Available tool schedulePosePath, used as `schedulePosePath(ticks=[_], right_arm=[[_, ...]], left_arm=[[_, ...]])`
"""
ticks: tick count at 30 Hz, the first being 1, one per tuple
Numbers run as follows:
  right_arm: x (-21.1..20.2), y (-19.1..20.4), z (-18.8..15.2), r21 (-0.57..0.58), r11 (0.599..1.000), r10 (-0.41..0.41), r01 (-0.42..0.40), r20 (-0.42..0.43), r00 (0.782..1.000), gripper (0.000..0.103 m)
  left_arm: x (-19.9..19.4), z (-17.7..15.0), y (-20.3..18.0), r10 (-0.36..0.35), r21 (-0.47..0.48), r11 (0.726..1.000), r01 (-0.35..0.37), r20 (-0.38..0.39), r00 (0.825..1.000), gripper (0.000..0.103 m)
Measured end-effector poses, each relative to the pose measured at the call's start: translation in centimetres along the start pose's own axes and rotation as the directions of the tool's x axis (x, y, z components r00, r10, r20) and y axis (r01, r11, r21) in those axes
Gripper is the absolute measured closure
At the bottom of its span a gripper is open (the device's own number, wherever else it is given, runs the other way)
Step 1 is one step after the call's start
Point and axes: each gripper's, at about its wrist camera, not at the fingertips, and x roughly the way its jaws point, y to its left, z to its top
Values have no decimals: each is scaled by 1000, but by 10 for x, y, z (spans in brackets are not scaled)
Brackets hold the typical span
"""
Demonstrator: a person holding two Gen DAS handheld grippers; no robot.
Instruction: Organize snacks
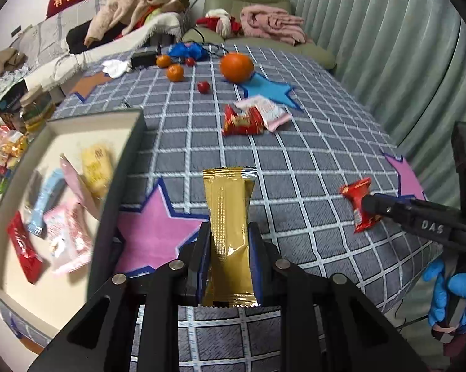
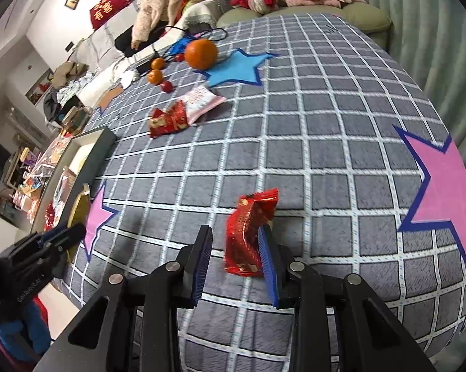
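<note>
My left gripper (image 1: 229, 232) is shut on a gold snack packet (image 1: 229, 226) that stands upright between the pads, just right of the open box (image 1: 126, 167). The box holds several packets, red, blue, pink and yellow. My right gripper (image 2: 236, 248) has its jaws apart, and a small red packet (image 2: 248, 232) lies against its right pad. In the left wrist view the same gripper (image 1: 372, 207) shows at the right with the red packet (image 1: 358, 204) at its tip. A red packet (image 1: 243, 121) and a pink-white packet (image 1: 265, 110) lie mid-table.
Three oranges (image 1: 236, 66) and two small red fruits (image 1: 203, 86) lie at the far end, by a blue star mat (image 1: 268, 91). Pink star mats (image 1: 157, 229) lie near the grippers. A person (image 1: 133, 6) sits on the sofa beyond. Curtains hang right.
</note>
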Motion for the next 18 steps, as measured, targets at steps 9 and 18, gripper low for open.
schedulePosePath(ticks=[9,18], right_arm=[[25,4,0,-42,990,-134,131,-62,989,37],[34,7,9,-42,990,-137,134,-75,988,77]], left_arm=[[-26,7,28,1,-44,999,2,61,998,78],[-41,14,50,29,-58,998,-24,93,995,78]])
